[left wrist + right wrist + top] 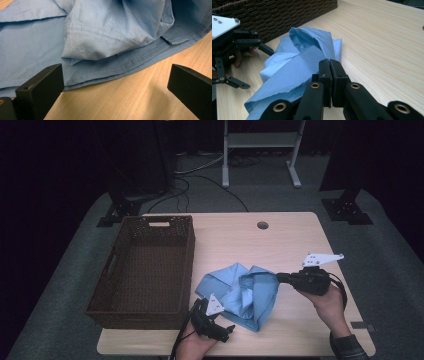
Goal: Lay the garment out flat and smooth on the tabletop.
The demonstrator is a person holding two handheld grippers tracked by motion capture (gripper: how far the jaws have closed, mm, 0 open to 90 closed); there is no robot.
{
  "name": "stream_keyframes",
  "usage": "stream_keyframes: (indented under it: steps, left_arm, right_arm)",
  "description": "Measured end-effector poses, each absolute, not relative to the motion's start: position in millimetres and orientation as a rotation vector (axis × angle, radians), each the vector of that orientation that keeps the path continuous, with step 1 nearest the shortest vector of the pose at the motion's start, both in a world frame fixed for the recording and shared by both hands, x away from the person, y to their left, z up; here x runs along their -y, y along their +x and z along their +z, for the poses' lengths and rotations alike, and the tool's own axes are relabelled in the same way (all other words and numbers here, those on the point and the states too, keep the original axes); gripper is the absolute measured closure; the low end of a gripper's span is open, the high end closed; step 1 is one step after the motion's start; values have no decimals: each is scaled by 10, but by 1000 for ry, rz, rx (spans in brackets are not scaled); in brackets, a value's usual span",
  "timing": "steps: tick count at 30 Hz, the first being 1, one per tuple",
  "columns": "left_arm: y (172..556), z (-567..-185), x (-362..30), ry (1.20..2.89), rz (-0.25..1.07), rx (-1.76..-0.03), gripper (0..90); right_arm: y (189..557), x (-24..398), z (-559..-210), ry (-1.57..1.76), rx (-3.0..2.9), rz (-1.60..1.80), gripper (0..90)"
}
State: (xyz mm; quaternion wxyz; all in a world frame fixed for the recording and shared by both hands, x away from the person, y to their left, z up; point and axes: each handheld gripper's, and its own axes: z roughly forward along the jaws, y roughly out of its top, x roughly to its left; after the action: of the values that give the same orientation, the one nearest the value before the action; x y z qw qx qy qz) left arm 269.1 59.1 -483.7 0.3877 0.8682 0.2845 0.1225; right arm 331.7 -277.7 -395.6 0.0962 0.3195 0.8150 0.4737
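A crumpled light-blue shirt (240, 292) lies on the wooden table (285, 240), just right of the basket. My right gripper (278, 278) comes in from the right and is shut on the shirt's right edge; in the right gripper view the jaws (330, 67) are pressed together with the blue fabric (294, 65) running up into them. My left gripper (225, 319) rests at the table's front edge by the shirt's near hem. In the left gripper view it (115, 85) stands wide open, the stitched hem (105, 72) lying across the gap, untouched by the pads.
A large brown woven basket (190, 255) stands on the left half of the table and looks empty. A cable hole (262, 225) sits near the far edge. Behind the table are dark stands and a white frame (260, 150) on the floor.
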Motion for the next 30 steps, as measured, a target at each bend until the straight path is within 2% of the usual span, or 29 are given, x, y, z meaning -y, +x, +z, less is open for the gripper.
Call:
stream_keyframes:
  steps: [30]
  left_arm:
    - [2672, -4829, -600, 2199, 314, -695, 0]
  right_arm:
    - [3239, 3475, -3942, 1131, -2251, 1343, 890]
